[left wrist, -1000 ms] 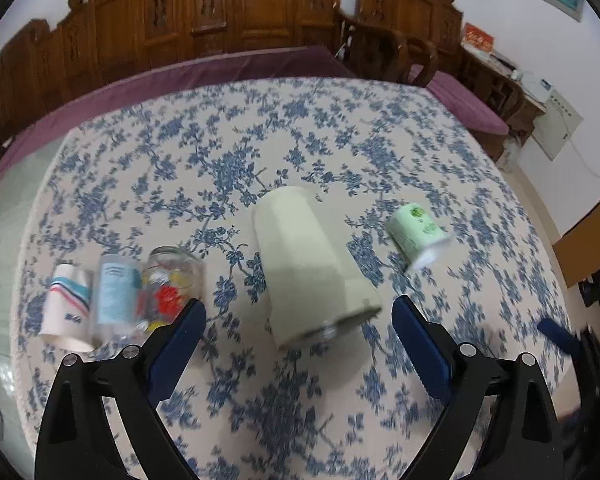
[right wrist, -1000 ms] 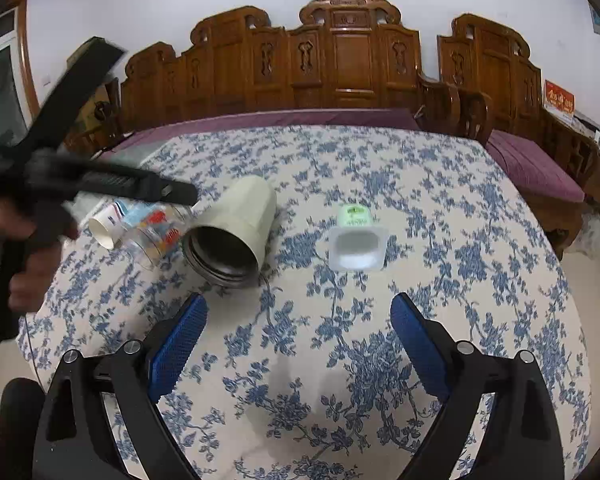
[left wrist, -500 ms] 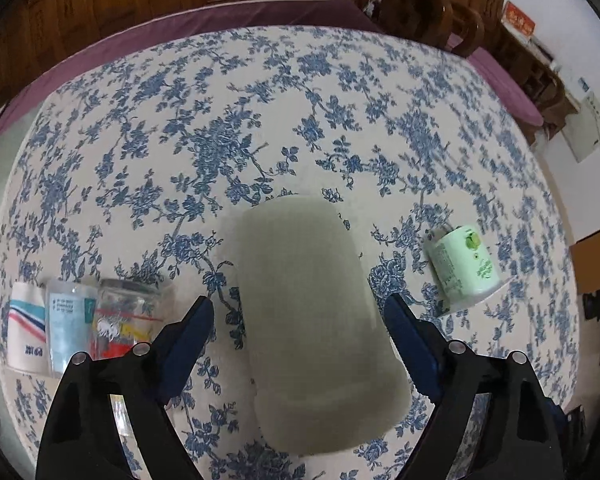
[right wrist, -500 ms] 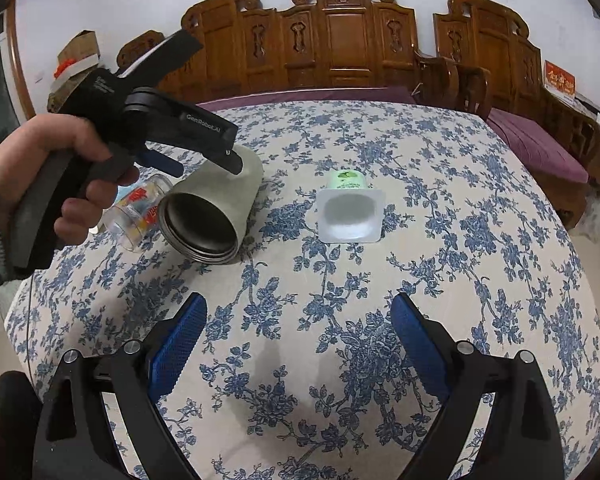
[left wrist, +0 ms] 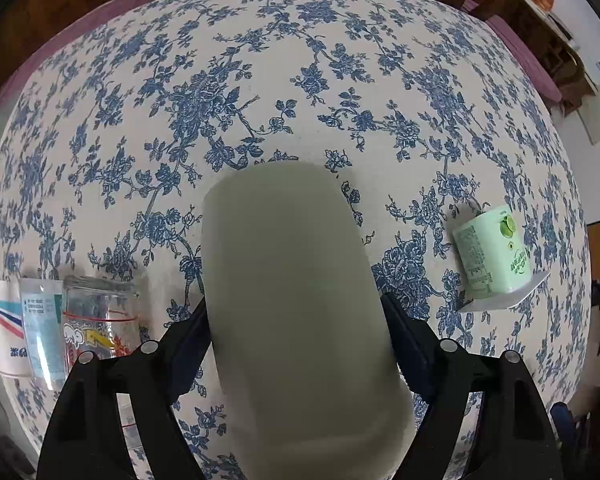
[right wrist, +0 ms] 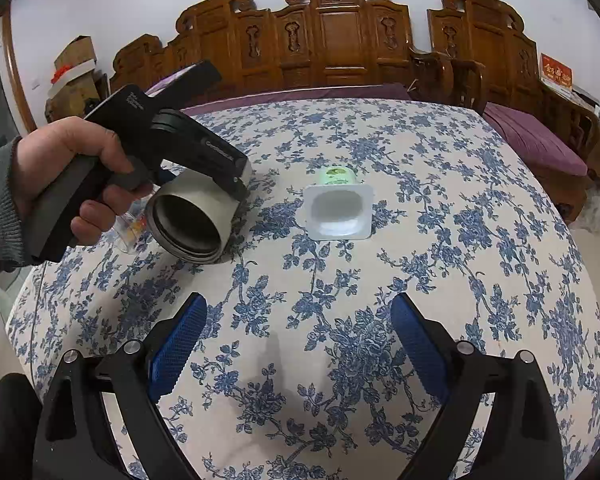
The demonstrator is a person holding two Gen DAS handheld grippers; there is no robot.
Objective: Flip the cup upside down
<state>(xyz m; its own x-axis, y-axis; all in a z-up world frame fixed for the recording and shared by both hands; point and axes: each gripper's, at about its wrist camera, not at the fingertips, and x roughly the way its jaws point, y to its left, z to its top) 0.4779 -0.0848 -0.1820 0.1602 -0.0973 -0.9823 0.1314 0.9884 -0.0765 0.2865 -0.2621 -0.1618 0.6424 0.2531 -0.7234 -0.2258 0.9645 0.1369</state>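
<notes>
Beige cup (left wrist: 300,312) is lying sideways on the desk (left wrist: 260,80), left hand-held gripper (left wrist: 296,332) clamping it, right hand-held gripper (right wrist: 298,344) gaping idle; flipping is remaining.

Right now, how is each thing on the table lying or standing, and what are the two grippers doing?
Beige cup: on its side, gripped.
Green cup: on its side.
Glass: on its side.
Left hand-held gripper: closed on beige cup.
Right hand-held gripper: open, empty.
</notes>
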